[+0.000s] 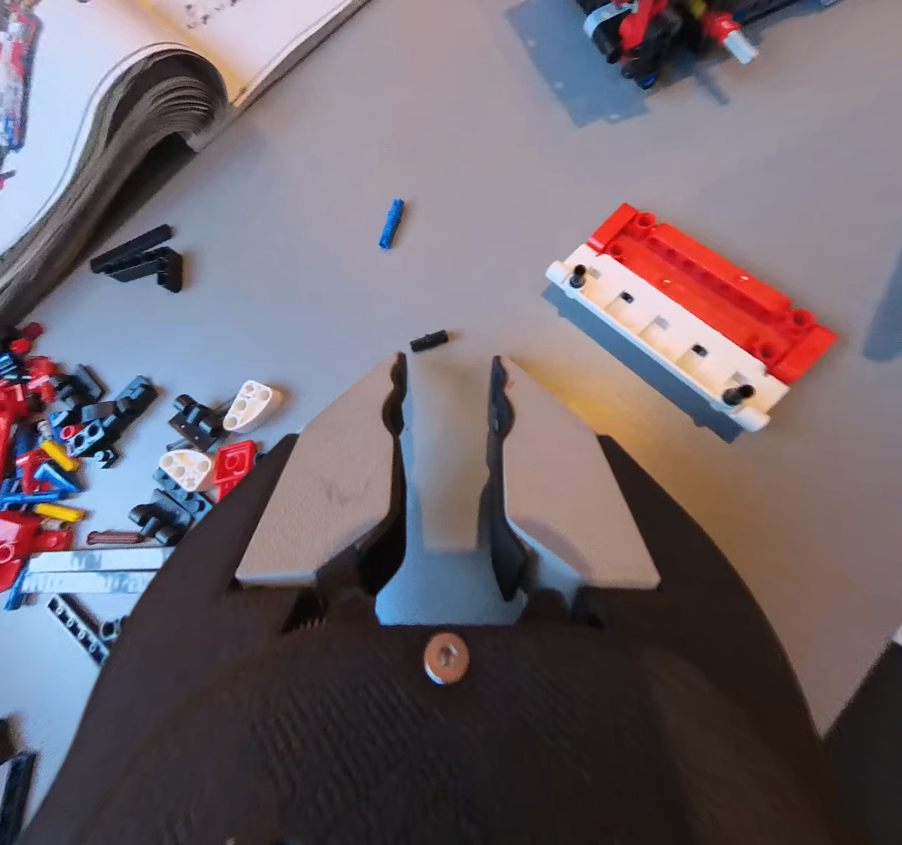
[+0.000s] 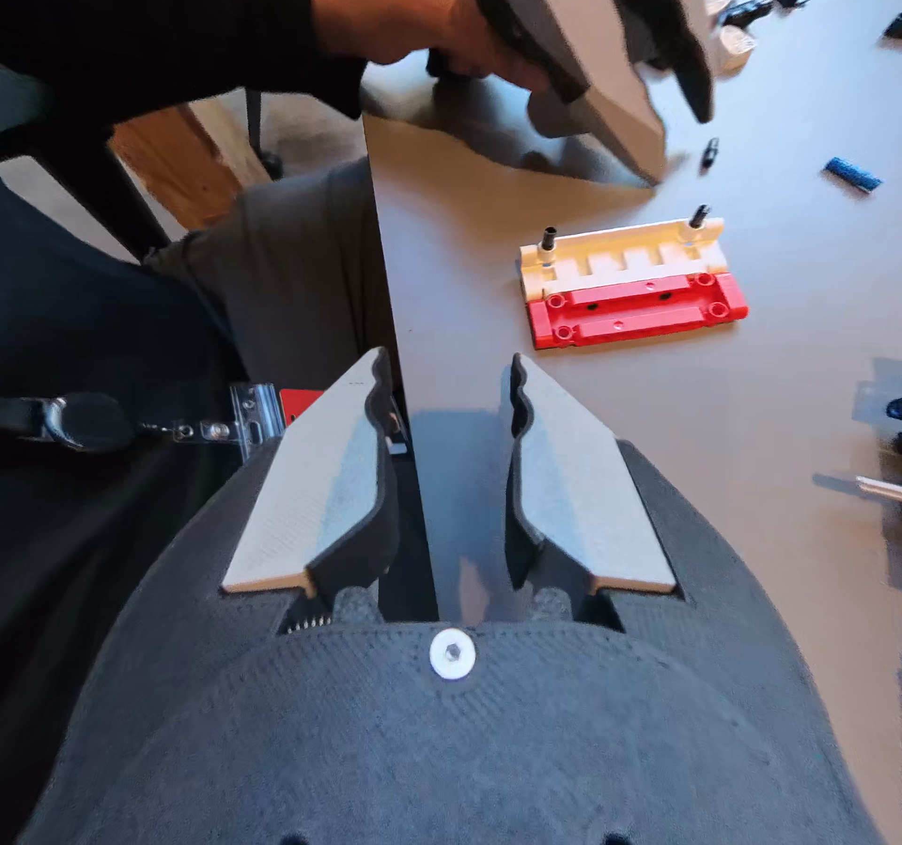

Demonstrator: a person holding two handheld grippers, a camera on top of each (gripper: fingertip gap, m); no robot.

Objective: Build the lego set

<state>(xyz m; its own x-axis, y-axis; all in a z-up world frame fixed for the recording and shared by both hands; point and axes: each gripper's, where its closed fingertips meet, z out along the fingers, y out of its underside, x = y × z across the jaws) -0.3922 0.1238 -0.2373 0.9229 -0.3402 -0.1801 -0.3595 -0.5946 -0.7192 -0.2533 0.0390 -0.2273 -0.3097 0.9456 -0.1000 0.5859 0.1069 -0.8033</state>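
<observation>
My left gripper (image 1: pixel 448 357) is open and empty, low over the grey table, with a small black pin (image 1: pixel 428 340) just beyond its left fingertip. A blue pin (image 1: pixel 390 224) lies farther off. A red and white panel assembly (image 1: pixel 693 313) with two black pins stuck in its white part lies to the right. My right gripper (image 2: pixel 449 357) is open and empty at the table's near edge, with the same panel (image 2: pixel 629 284) ahead to the right. The left gripper (image 2: pixel 668 128) also shows there, held by a hand, near the black pin (image 2: pixel 708 150) and blue pin (image 2: pixel 851 174).
An open instruction book (image 1: pixel 161 40) lies at the far left. A pile of loose pieces (image 1: pixel 73 460) sits at the left, with a black angled beam (image 1: pixel 139 260) nearby. The partly built red and black model (image 1: pixel 683 1) stands at the far right. A person's lap and badge reel (image 2: pixel 92 421) lie below the table edge.
</observation>
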